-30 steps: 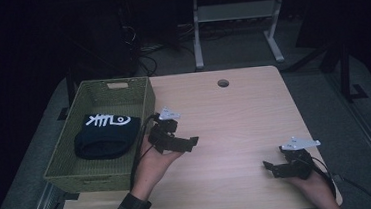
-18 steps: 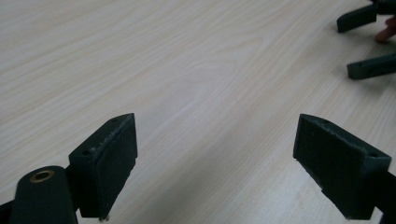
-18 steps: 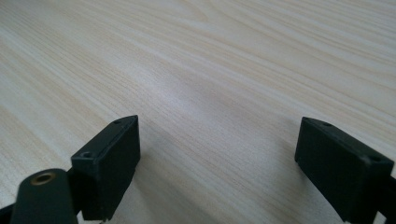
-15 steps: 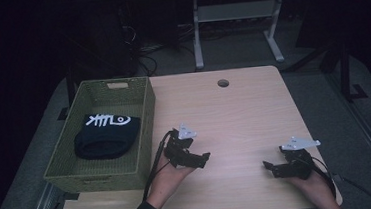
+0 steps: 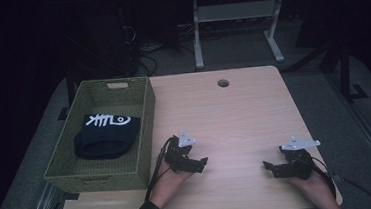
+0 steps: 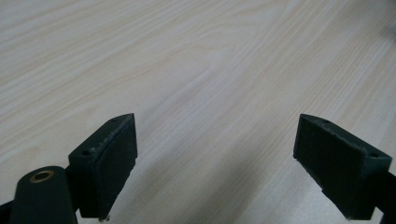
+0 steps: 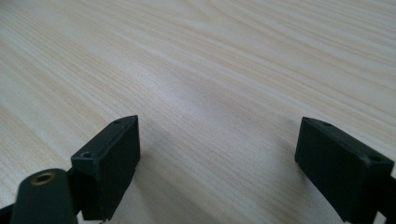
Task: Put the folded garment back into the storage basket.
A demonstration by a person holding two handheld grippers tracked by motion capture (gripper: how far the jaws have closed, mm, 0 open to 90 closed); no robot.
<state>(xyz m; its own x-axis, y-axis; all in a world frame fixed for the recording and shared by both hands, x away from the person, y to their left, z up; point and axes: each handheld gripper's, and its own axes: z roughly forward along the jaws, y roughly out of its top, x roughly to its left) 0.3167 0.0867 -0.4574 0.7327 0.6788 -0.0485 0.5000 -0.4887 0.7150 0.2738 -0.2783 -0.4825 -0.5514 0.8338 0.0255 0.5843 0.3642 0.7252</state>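
Dark folded cloth (image 5: 103,136) in the basket (image 5: 146,137) at the table's (image 5: 234,115) left edge; left claw (image 5: 201,164) and right claw (image 5: 270,168) both open, empty, low over bare wood: a jaw tip could scrape it.

no readable words, brand names or numbers are found in any view. one sign is seen: a white fish-skeleton drawing (image 5: 107,120), made of a row of crossed strokes like bones with a rounded head and a dot for an eye, printed on the dark navy folded cloth item (image 5: 105,137) that lies in the olive-green woven rectangular basket (image 5: 142,119). whether the strokes are meant as letters cannot be told. the pale wood-grain tabletop (image 5: 234,115) is marked with nothing legible.
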